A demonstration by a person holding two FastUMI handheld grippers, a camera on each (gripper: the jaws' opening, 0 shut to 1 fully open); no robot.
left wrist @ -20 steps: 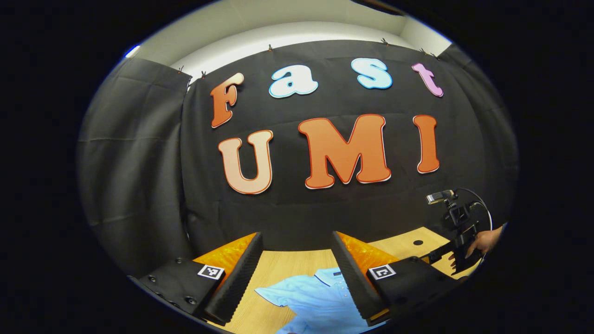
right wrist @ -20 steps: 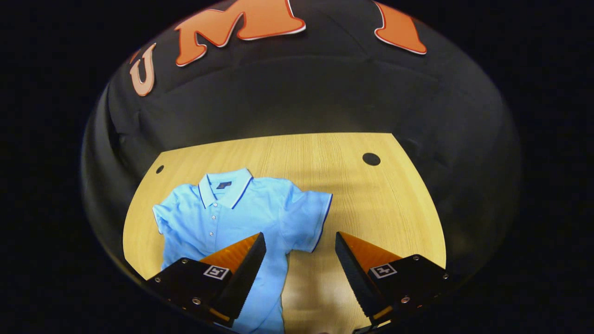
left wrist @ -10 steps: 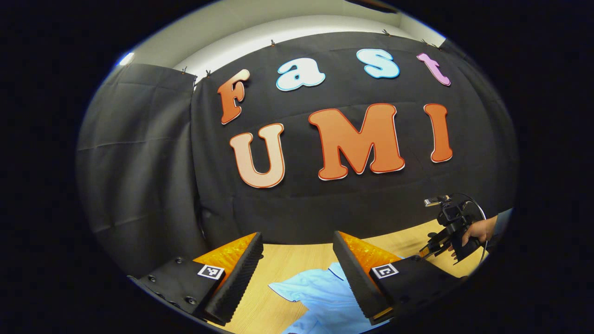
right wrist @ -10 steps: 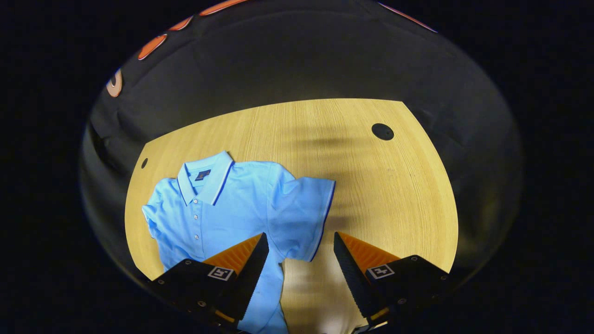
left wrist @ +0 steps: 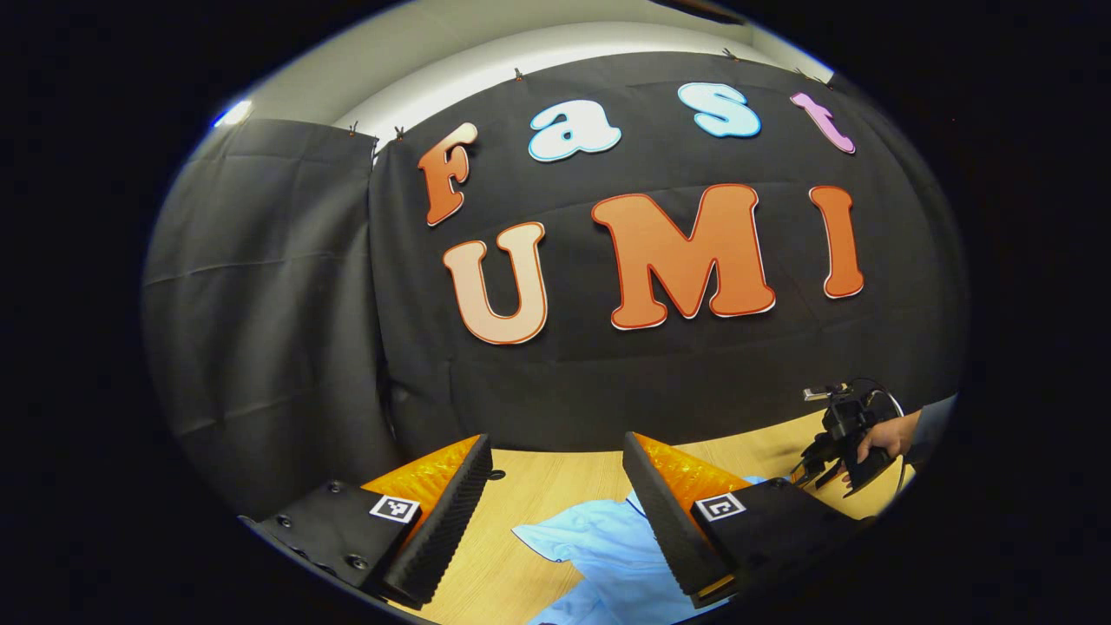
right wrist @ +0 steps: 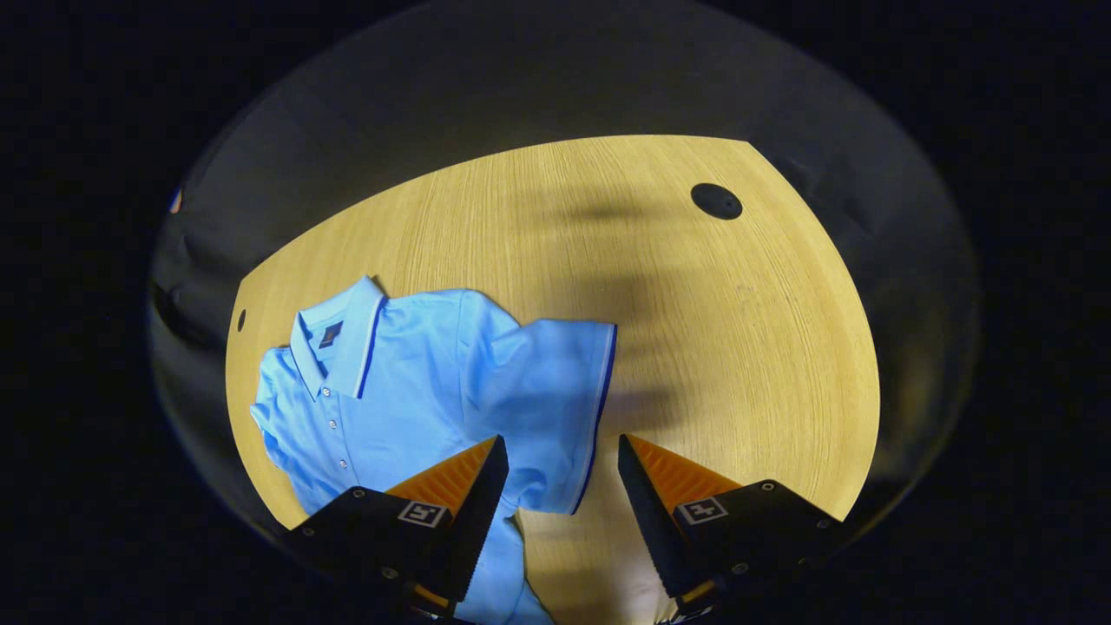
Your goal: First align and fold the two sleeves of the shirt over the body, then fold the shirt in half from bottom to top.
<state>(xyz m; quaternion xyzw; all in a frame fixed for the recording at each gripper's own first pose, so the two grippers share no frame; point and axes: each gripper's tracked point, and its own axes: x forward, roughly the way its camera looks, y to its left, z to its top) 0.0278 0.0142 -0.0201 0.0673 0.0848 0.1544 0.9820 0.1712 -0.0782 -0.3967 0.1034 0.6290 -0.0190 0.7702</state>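
Observation:
A light blue polo shirt (right wrist: pixel 408 391) with dark blue trim lies face up on the wooden table (right wrist: pixel 738 347), collar toward the far left. Its near short sleeve (right wrist: pixel 555 399) spreads out flat toward the table's middle. My right gripper (right wrist: pixel 555 469) hovers open just above that sleeve's hem, with the hem between its fingers and nothing held. In the left gripper view the shirt (left wrist: pixel 599 547) shows low down, its other sleeve pointing left. My left gripper (left wrist: pixel 551 473) is open above it, level with the table's far edge. The right gripper (left wrist: pixel 838 447) and the hand holding it appear at the far right.
The table has a round dark hole (right wrist: pixel 716 200) at the far right and a smaller one (right wrist: pixel 240 320) at the far left. Bare wood stretches to the right of the shirt. The black cloth wall (left wrist: pixel 555 365) stands close behind the table.
The right gripper has tilted down and come closer to the near sleeve, which now looks larger. The left gripper has drifted left, so the shirt shows further right between its fingers.

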